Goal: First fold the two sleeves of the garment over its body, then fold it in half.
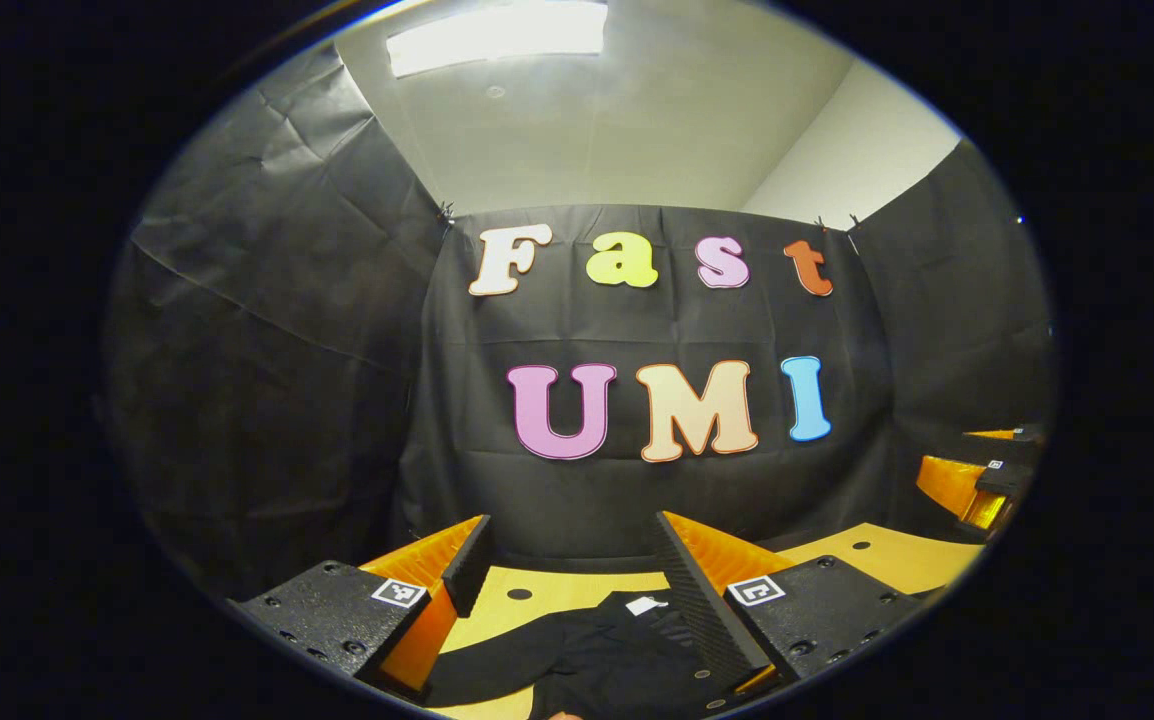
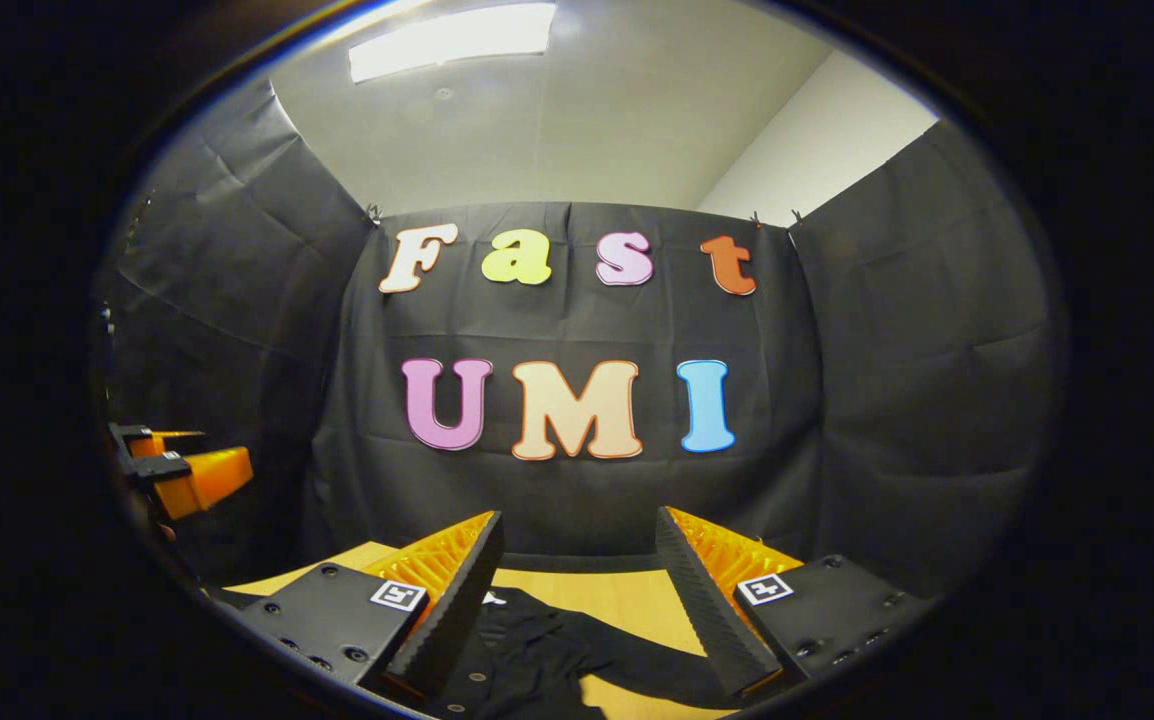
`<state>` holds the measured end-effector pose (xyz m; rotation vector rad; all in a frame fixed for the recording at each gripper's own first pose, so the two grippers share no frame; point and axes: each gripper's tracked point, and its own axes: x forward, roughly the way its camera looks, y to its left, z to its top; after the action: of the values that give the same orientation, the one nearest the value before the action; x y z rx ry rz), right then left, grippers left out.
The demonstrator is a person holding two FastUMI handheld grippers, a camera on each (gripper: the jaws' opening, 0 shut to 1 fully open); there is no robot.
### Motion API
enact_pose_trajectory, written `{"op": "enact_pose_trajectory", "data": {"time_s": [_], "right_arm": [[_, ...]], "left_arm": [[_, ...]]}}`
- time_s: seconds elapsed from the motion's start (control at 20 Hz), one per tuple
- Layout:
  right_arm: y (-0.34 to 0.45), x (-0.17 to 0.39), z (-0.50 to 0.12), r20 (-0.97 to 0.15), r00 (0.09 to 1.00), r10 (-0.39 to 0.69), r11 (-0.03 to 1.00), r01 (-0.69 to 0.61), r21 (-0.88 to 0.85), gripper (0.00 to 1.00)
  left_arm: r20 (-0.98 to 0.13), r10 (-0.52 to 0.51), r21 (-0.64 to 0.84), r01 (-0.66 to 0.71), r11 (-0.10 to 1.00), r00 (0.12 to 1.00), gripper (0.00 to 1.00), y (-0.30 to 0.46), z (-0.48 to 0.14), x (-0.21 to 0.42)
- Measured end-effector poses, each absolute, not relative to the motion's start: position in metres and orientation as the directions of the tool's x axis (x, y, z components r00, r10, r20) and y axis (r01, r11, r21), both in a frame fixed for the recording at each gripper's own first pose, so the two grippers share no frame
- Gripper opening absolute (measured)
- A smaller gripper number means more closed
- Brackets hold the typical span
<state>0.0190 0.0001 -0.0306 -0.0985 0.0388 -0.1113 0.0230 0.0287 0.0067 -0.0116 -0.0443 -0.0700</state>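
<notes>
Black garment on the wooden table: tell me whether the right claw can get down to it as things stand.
Probably yes. The right claw is open above the black fabric garment lying on the light wooden table, with nothing seen between them. The left claw is off to the side, out of the way.

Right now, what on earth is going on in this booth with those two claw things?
A person is holding two grippers above a wooden table where a dark garment lies. The left gripper and the right gripper both hang over the cloth with their fingers apart, gripping nothing. In the right gripper view a sleeve lies stretched out on the table, so the folding looks not yet begun.
</notes>
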Motion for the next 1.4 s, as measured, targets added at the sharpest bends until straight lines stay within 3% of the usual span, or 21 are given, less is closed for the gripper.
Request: {"op": "enact_pose_trajectory", "data": {"time_s": [0.75,1.05,1.4], "right_arm": [[-0.171,0.034,-0.134,-0.247,0.917,-0.314,0.938,0.26,-0.229,0.98],[-0.229,0.024,-0.202,-0.412,0.829,-0.378,0.922,0.298,-0.246,0.98],[-0.267,-0.005,-0.287,-0.633,0.679,-0.372,0.928,0.285,-0.24,0.98]], "left_arm": [[0.028,0.008,0.05,-0.01,0.999,1.0,0.93,0.028,0.008,0.01],[0.016,0.02,0.056,-0.021,0.998,1.0,0.93,0.023,0.004,0.008],[0.001,0.042,0.066,-0.042,0.997,0.999,0.93,0.01,0.0,0.005]]}}
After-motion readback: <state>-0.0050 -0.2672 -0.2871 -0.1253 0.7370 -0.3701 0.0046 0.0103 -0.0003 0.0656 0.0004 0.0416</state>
